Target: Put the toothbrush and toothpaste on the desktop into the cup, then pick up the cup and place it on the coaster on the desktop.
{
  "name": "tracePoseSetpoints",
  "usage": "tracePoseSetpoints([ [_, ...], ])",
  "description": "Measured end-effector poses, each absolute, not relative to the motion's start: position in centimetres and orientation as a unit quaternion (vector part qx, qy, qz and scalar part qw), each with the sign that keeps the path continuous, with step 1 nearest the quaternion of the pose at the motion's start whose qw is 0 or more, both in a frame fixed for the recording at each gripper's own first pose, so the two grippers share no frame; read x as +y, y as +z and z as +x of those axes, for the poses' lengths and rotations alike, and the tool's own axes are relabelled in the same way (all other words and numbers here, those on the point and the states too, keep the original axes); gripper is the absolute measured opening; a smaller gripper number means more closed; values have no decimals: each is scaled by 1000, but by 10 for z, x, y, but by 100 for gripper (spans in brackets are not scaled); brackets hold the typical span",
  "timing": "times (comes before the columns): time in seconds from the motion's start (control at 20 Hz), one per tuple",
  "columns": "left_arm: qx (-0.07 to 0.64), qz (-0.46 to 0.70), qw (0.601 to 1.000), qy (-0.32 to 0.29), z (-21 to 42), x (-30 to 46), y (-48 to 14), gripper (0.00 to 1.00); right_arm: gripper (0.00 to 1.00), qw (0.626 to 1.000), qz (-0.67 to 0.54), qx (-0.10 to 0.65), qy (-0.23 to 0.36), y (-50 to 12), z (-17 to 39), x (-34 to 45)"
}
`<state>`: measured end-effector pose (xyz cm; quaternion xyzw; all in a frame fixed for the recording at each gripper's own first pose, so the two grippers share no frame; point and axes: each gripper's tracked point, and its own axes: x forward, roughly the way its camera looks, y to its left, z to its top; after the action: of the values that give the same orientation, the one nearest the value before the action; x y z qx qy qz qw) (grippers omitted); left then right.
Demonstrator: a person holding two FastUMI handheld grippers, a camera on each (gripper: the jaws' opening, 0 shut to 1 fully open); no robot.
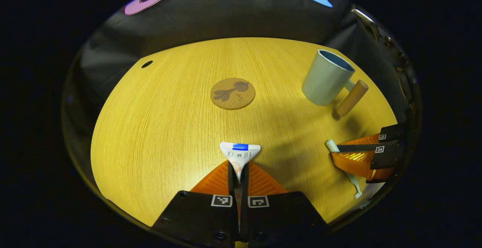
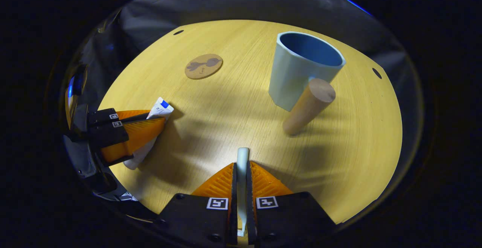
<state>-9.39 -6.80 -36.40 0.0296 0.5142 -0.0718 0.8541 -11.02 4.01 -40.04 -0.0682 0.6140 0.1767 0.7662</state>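
My left gripper point(image 1: 238, 167) is shut on the white toothpaste tube point(image 1: 240, 153), whose flat crimped end with a blue patch sticks out past the fingertips. My right gripper point(image 2: 241, 169) is shut on the pale toothbrush point(image 2: 242, 157), whose handle end pokes forward between the fingers. In the left gripper view the right gripper point(image 1: 340, 151) holds the toothbrush point(image 1: 354, 182) at the right edge. In the right gripper view the left gripper point(image 2: 160, 122) holds the tube point(image 2: 160, 108) at the left. The light blue cup point(image 1: 325, 76) point(image 2: 301, 67) with a wooden handle point(image 2: 308, 107) stands upright on the table. The round cork coaster point(image 1: 232, 93) point(image 2: 203, 66) lies mid-table.
The round wooden table point(image 1: 162, 127) has small cable holes point(image 1: 147, 64) point(image 2: 376, 72) near its far edge. Black cloth hangs behind it. Bare tabletop lies between the coaster and the cup.
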Motion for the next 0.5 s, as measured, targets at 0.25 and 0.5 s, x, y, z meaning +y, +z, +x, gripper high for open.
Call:
tracePoseSetpoints([
  [0.25, 502, 19, 862, -71, -101, -63, -352, 1, 13, 777, -42, 603, 177, -393, -107, 43],
  [0.5, 465, 9, 882, -75, -106, -50, -324, 0, 13, 806, -5, 565, 177, -367, -88, 53],
])
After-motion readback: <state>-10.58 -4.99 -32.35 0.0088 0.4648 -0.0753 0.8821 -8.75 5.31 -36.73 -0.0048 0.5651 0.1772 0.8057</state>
